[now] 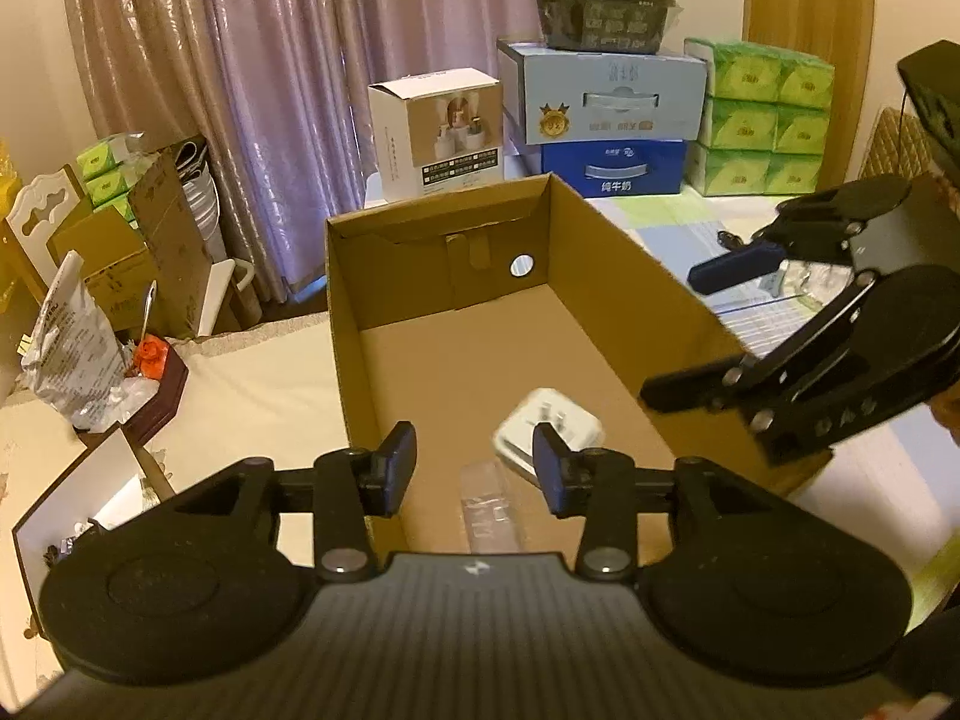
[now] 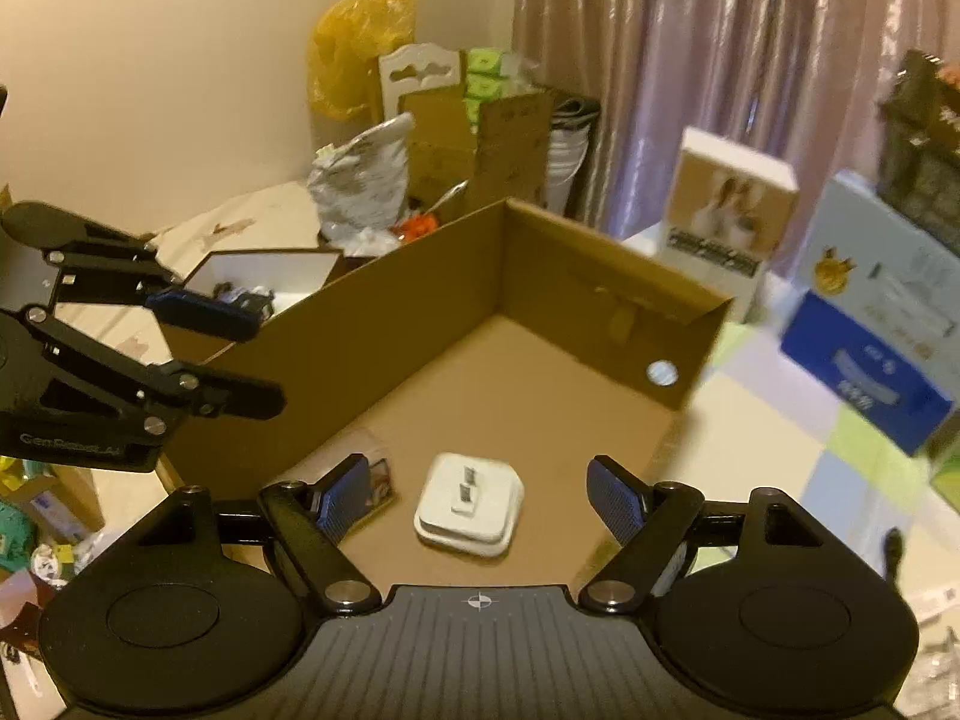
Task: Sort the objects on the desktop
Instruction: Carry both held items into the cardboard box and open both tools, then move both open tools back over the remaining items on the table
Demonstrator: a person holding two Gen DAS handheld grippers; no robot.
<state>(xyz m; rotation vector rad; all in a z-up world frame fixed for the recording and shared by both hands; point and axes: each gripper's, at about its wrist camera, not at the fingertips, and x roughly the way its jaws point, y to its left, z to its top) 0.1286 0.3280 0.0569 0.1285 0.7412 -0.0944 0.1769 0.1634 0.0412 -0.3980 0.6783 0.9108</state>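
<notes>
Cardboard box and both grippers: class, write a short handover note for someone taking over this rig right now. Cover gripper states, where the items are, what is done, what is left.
Left gripper: jaws open, empty, over the near end of the cardboard box.
Right gripper: jaws open, empty, also over the box.
In the box: a white charger plug, prongs up, and a clear plastic packet beside it on the floor of the box.
Done: those two items are in the box.
Left: small items remain in the white-lined tray left of the box and on the table to its right; which ones belong in the box cannot be told.
</notes>
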